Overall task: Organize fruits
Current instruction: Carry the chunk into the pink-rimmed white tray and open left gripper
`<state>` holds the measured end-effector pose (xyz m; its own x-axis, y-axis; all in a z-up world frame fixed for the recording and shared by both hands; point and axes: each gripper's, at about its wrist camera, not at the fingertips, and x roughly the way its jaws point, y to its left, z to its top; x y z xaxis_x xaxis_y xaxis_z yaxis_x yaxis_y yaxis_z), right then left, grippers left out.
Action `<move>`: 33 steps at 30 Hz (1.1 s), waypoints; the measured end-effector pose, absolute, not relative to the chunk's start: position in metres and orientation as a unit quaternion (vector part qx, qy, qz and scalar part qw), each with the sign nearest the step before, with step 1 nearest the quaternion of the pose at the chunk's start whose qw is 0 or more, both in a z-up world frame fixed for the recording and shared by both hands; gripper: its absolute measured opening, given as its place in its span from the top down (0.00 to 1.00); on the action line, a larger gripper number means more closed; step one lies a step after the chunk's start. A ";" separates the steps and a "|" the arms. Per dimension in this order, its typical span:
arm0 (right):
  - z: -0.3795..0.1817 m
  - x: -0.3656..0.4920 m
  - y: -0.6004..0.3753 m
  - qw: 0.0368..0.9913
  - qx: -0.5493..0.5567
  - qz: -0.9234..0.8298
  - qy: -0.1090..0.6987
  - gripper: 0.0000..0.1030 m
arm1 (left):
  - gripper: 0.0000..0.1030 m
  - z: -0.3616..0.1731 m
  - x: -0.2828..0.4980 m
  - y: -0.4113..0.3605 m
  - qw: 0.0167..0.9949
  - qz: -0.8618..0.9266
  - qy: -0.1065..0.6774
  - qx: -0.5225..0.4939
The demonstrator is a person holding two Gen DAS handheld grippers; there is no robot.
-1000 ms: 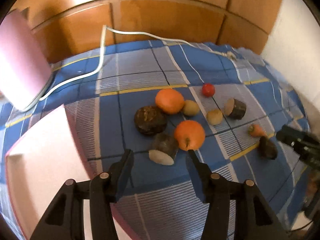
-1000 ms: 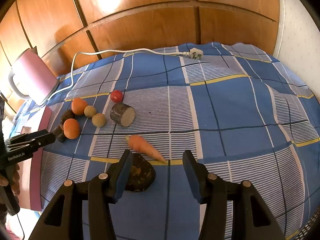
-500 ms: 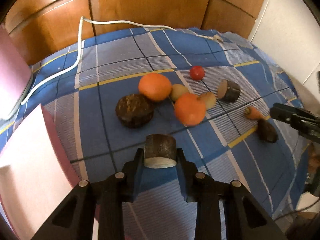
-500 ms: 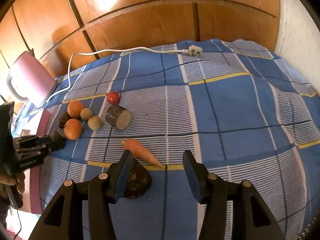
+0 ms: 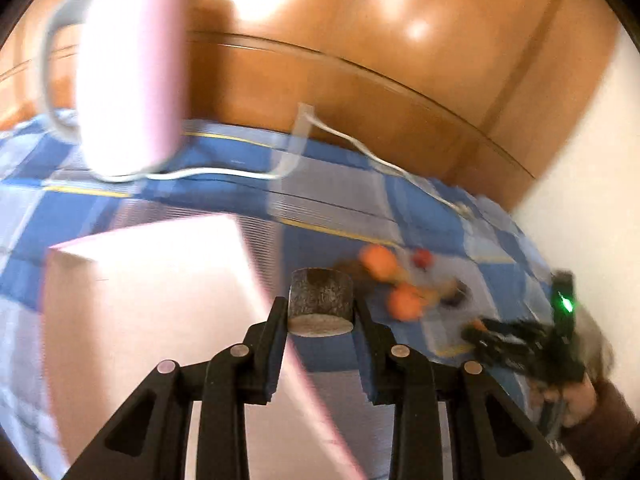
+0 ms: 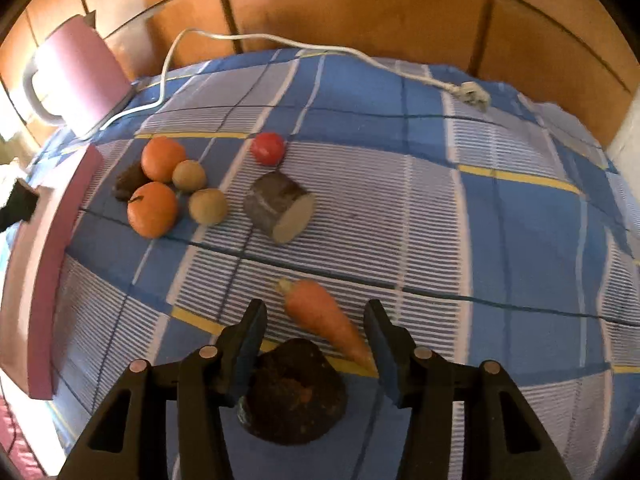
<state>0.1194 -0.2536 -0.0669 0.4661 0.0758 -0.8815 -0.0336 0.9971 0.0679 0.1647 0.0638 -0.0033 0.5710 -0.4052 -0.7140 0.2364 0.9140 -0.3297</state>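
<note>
My left gripper is shut on a dark cut root piece with a pale cut face, held in the air at the right edge of the pink box. My right gripper is open low over the blue checked cloth, with a carrot between its fingers and a dark lumpy piece under them. Further off in the right wrist view lie two oranges, two small tan fruits, a red tomato, a second cut root piece and a dark piece.
A pink kettle stands at the back left with its white cord trailing across the cloth to a plug. Wooden panels rise behind. The pink box edge lies at the left of the right wrist view.
My left gripper closed on the cut root piece, lifted it and swung left toward the pink box. My right gripper moved forward and lower over the carrot and stayed open.
</note>
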 end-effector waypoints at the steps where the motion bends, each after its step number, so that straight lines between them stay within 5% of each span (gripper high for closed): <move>1: -0.067 0.120 -0.252 0.857 0.011 0.030 0.514 0.60 | 0.69 -0.004 0.169 0.074 0.884 -0.152 0.429 -0.106; 9: -0.069 0.124 -0.246 0.855 -0.014 0.032 0.517 0.63 | 0.64 -0.025 0.175 0.123 0.888 -0.028 0.443 -0.123; 11: -0.069 0.124 -0.247 0.855 -0.015 0.033 0.517 0.63 | 0.47 -0.028 0.166 0.128 0.887 -0.015 0.444 -0.128; 23: -0.069 0.125 -0.247 0.856 -0.013 0.037 0.516 0.62 | 0.08 -0.030 0.079 0.115 0.893 0.042 0.432 -0.118; 33: -0.067 0.121 -0.249 0.858 -0.013 0.044 0.511 0.67 | 0.02 -0.025 0.042 0.068 0.898 0.012 0.435 -0.071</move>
<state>0.1214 -0.2491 -0.0668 0.4738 0.0616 -0.8785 -0.0891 0.9958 0.0218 0.0415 0.0679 -0.0247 0.6220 -0.0406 -0.7820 -0.0834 0.9895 -0.1177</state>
